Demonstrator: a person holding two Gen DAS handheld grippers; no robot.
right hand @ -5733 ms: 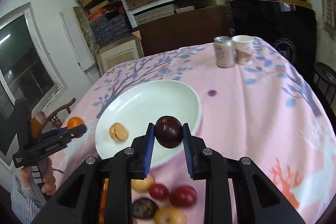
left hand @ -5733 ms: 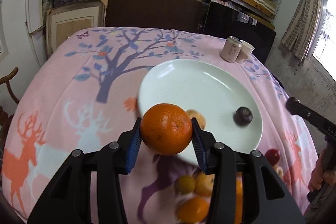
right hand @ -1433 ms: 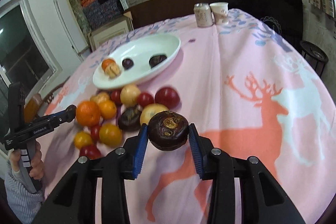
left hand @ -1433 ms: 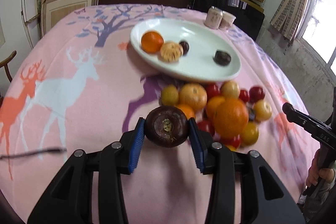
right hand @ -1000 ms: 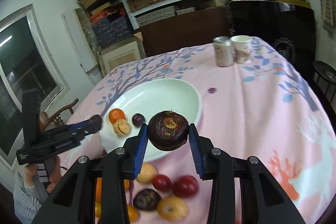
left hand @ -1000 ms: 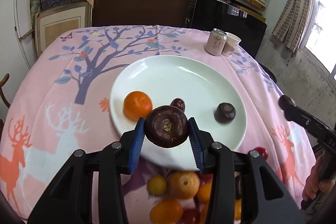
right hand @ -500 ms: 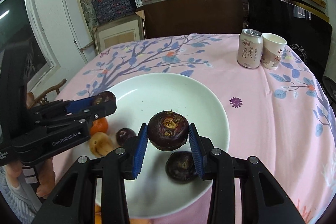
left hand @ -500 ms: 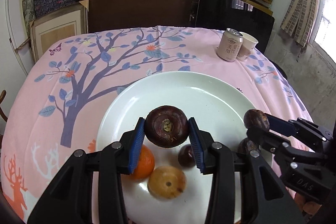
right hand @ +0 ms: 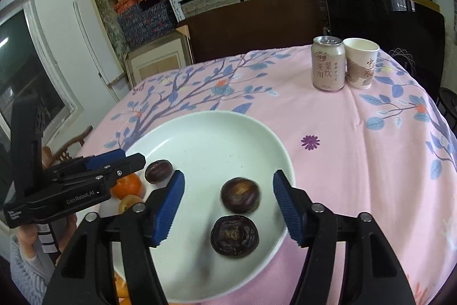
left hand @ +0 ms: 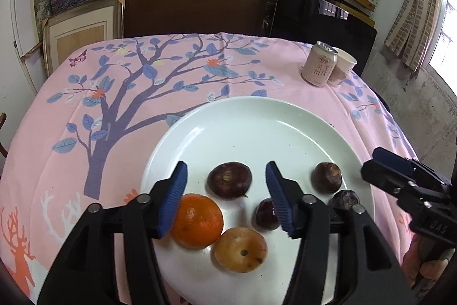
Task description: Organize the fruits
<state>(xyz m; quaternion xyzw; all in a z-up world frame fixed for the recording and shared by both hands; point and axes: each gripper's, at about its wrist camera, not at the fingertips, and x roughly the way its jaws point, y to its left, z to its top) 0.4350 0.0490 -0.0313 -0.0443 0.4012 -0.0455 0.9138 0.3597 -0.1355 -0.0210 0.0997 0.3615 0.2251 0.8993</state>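
A white plate (left hand: 257, 119) (right hand: 205, 133) sits on the pink tablecloth. My left gripper (left hand: 227, 195) is open over the plate's near side; a dark purple fruit (left hand: 229, 184) lies between its fingers on the plate. An orange (left hand: 197, 220), a tan fruit (left hand: 240, 249) and more dark fruits (left hand: 326, 177) lie on the plate. My right gripper (right hand: 225, 205) is open above a dark fruit (right hand: 240, 198), with a wrinkled dark fruit (right hand: 234, 235) below it. The left gripper also shows in the right wrist view (right hand: 114, 162), and the right gripper in the left wrist view (left hand: 382, 170).
A drink can (left hand: 319, 67) (right hand: 328, 67) and a paper cup (left hand: 341, 70) (right hand: 360, 66) stand at the table's far right. Loose orange fruit (right hand: 121, 287) lies on the cloth below the plate. Chairs and shelves stand behind the table.
Both grippers opened and let go of their dark fruits, which now lie on the plate. Both have moved closer over the plate.
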